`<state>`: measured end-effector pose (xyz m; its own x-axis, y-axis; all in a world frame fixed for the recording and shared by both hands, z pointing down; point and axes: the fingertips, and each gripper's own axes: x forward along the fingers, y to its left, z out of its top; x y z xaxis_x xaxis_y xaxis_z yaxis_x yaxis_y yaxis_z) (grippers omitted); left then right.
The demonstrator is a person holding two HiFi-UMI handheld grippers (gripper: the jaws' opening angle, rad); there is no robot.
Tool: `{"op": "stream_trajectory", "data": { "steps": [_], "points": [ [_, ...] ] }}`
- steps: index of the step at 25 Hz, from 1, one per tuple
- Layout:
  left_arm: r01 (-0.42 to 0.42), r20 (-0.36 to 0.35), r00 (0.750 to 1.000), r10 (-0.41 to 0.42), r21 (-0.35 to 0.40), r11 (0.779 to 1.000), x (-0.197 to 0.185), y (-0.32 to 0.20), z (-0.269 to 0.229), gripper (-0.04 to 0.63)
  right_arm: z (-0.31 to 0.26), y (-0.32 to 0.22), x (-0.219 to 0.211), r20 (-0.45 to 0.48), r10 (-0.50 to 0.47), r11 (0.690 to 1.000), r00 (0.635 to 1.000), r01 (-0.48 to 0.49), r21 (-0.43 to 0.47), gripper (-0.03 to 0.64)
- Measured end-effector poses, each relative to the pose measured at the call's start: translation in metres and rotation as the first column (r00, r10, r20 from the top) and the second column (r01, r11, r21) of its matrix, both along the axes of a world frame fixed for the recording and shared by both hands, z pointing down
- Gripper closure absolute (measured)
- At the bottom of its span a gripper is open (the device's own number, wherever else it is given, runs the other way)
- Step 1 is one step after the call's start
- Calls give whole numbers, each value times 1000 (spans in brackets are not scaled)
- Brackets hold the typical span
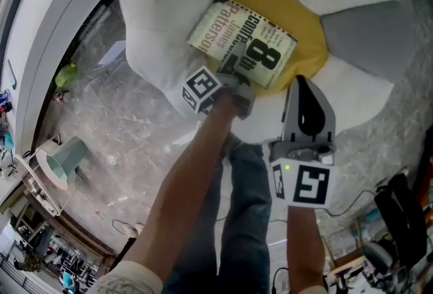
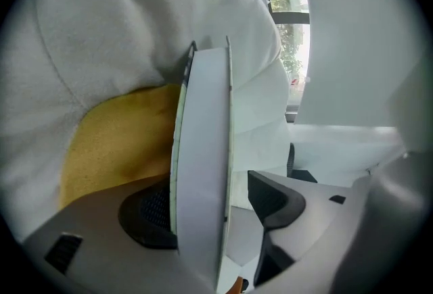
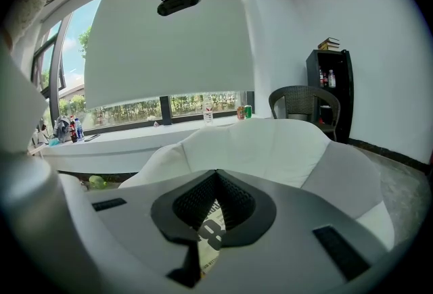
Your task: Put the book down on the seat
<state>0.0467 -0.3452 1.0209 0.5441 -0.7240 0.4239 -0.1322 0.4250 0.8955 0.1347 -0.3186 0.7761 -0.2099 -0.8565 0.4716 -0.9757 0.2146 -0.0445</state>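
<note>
Holds the left gripper (image 2: 213, 205) (image 1: 235, 73) with jaws wide apart around the near edge of a cream paperback book with black lettering (image 1: 240, 39) (image 2: 203, 151); one pad sits close against the cover, the other stands clear of it. Has the right gripper (image 3: 216, 174) (image 1: 298, 81) closed tip to tip, empty, near the book but apart from it. Has the book lying cover up on the round yellow centre cushion (image 1: 308, 49) (image 2: 115, 144) of the white petal-shaped padded seat (image 1: 162, 9).

In the head view, your left tool (image 1: 235, 76) covers the near edge of the book (image 1: 247, 32) and part of its title. Past your right tool (image 3: 216, 181), only a sliver of the cover shows. The flower-shaped seat (image 1: 162, 22) runs off the top edge. The label on the windowsill (image 3: 135, 136) bottle (image 3: 208, 110) is too small to read.
</note>
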Motion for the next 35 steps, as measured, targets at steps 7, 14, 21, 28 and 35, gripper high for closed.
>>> {"op": "stream_trajectory", "data": {
  "steps": [7,14,21,28,35],
  "points": [
    [-17,34,999,20,-71,997,-10,24,-7,281,-16,-8,-6,-15,-10,1000,1000,11,10,615],
    [-25,26,999,26,-56,998,-22,37,-44,282,-48,-9,-10,-1,-2,999,1000,2,35,615],
    [4,-82,997,2,74,997,-18,4,-155,291,-113,-11,-8,2,9,996,1000,-9,85,615],
    [33,-193,981,20,267,963,-9,-32,-303,363,-195,-10,-1,0,26,989,1000,-25,147,615],
    [121,-234,972,-30,381,917,-21,-34,-443,498,-295,-3,11,9,63,973,998,-64,221,615]
  ]
}}
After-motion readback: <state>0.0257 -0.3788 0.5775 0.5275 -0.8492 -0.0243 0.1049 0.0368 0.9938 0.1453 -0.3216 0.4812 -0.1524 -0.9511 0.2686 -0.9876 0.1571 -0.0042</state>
